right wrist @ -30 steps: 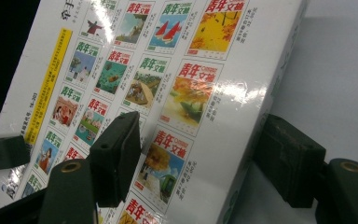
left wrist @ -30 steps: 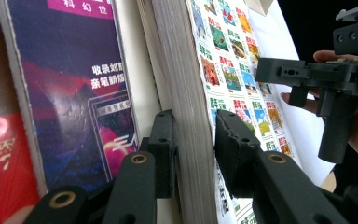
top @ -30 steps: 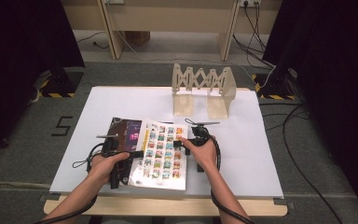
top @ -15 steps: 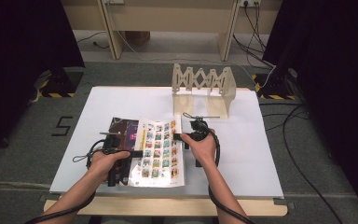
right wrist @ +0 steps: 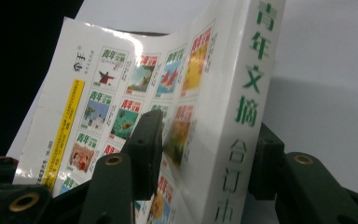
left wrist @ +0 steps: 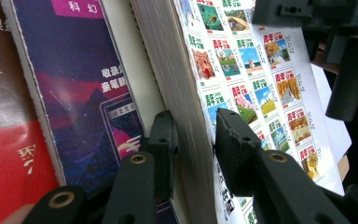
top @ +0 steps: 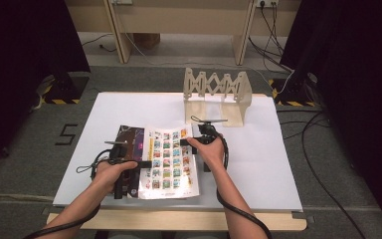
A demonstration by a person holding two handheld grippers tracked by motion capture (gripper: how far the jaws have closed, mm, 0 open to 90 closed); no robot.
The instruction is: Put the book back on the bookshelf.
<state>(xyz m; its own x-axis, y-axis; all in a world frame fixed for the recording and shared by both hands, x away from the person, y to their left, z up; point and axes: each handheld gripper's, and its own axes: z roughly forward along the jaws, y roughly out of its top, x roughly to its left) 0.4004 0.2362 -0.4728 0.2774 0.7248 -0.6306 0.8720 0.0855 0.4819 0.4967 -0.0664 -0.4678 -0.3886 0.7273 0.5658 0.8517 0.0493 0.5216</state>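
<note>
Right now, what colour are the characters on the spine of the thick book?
Green on a white spine, best seen in the right gripper view.

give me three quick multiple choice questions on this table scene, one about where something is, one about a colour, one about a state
1. Where does the wooden rack stand on the table?
A. far side, beyond the books
B. near edge, by the forearms
C. on the floor at the left

2. What colour are the big characters on the spine of the thick white book?
A. red
B. green
C. blue

3. How is the thick white book placed against the dark book?
A. lying beside it, apart
B. under it
C. on top of it, with the left gripper astride its page edge

Answers: 1 A, the high view shows the rack past the books. 2 B, the right gripper view shows green print. 3 C, the left gripper view shows the pages over the dark cover.
</note>
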